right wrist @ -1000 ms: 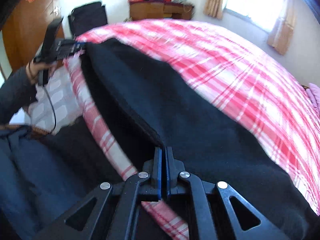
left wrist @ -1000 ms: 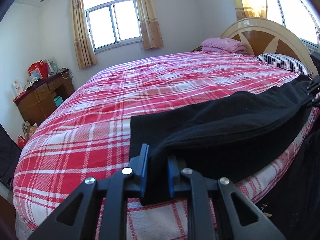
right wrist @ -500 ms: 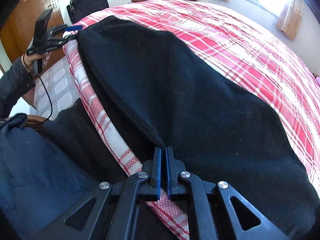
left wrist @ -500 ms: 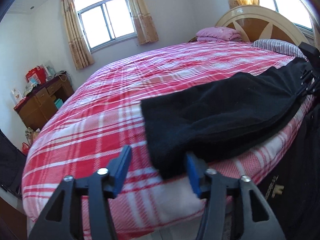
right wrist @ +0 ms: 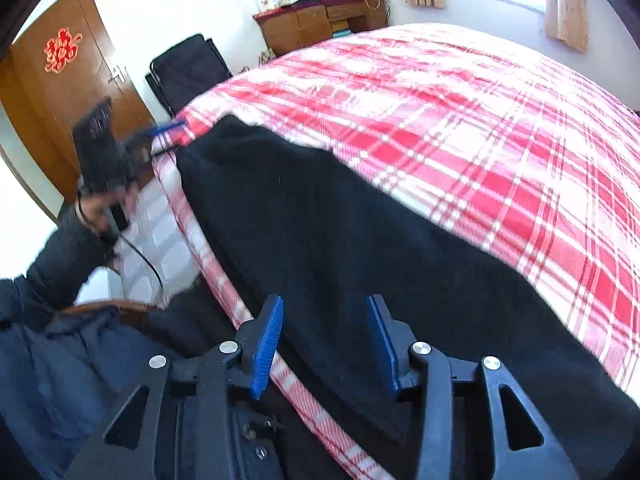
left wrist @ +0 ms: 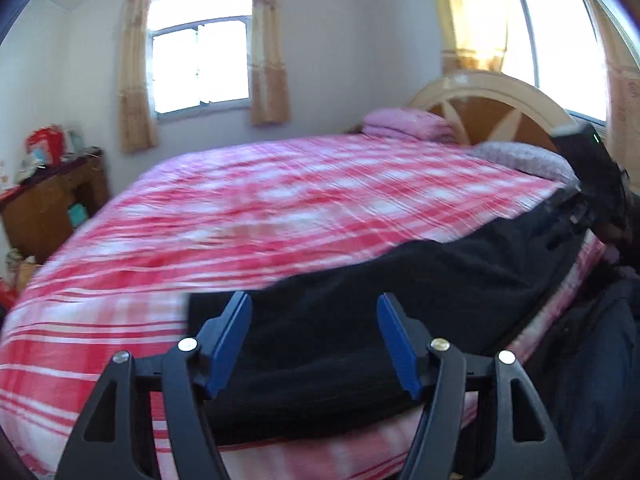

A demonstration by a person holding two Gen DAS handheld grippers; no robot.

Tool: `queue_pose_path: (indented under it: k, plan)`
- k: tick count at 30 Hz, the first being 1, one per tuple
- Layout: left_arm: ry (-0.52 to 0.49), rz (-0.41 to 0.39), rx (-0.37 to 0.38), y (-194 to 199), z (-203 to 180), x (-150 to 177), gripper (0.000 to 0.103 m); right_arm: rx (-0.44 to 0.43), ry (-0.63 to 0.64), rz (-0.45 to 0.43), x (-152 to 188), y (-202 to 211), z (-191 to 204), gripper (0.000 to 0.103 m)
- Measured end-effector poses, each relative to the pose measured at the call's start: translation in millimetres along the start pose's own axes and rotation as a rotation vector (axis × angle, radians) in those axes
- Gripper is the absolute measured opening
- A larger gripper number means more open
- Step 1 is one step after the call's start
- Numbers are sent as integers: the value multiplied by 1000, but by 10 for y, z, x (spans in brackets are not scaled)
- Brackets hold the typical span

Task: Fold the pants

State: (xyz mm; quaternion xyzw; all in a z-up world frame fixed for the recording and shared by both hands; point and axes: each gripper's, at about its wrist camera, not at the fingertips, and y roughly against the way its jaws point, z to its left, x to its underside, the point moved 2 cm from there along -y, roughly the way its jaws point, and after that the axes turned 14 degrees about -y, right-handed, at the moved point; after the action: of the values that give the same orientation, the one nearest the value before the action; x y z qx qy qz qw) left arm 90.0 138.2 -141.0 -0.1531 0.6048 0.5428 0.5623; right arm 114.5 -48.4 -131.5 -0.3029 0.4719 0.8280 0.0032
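left wrist view: the left gripper, jaws spread wide with nothing between them, hovers at one end of the black pants, which lie lengthwise along the near edge of the bed. only this view shows the arched wooden headboard, a folded pink blanket and a grey patterned pillow at the bed's head, and the right gripper, small and blurred, at the far end of the pants.

right wrist view: the right gripper, jaws likewise apart and clamping nothing, sits over the opposite end of the pants. only this view shows the brown door bearing a red paper ornament, a dark folding chair, and the person's left hand carrying the left gripper, blurred, just beside the far end of the garment.

materials: the pants are a matte, fleecy black cloth, folded into one long flat band. the bed cover is a red, pink and white plaid weave. the gripper fingers are black plastic with ribbed blue pads. a wooden desk stands against the far wall.
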Motion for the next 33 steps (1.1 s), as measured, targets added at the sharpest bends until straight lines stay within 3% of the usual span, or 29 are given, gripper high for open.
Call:
queue_pose_path:
  k: [7,12,13,14,15,20,24,29,33]
  plan:
    - [-114,79,181,-483,-683,11,68,73,-94,-40,-659,-445,3,45]
    - [-91,150,271,-573,-816,181,68,16,-173,-16,-1020,-962,-40,42]
    - [-88,142,273,-551,-817,195,68,-4,-198,-3,-1029,-1019,-58,36]
    - [-78,138,280,-537,-807,199,68,-40,-222,27,-1035,-1095,-62,22]
    - [-68,135,286,-506,-808,217,68,-81,-227,56,-1003,-1160,-42,19]
    - [-67,128,293,-463,-818,249,68,-166,-69,169,-701,-1172,295,19]
    - [-63,127,293,-444,-833,243,68,-118,19,188,-627,-1146,461,19]
    - [-78,132,287,-455,-843,236,68,-255,-224,159,-892,-1150,148,19]
    - [-82,128,286,-473,-862,229,68,-337,-437,193,-1063,-1335,-129,19]
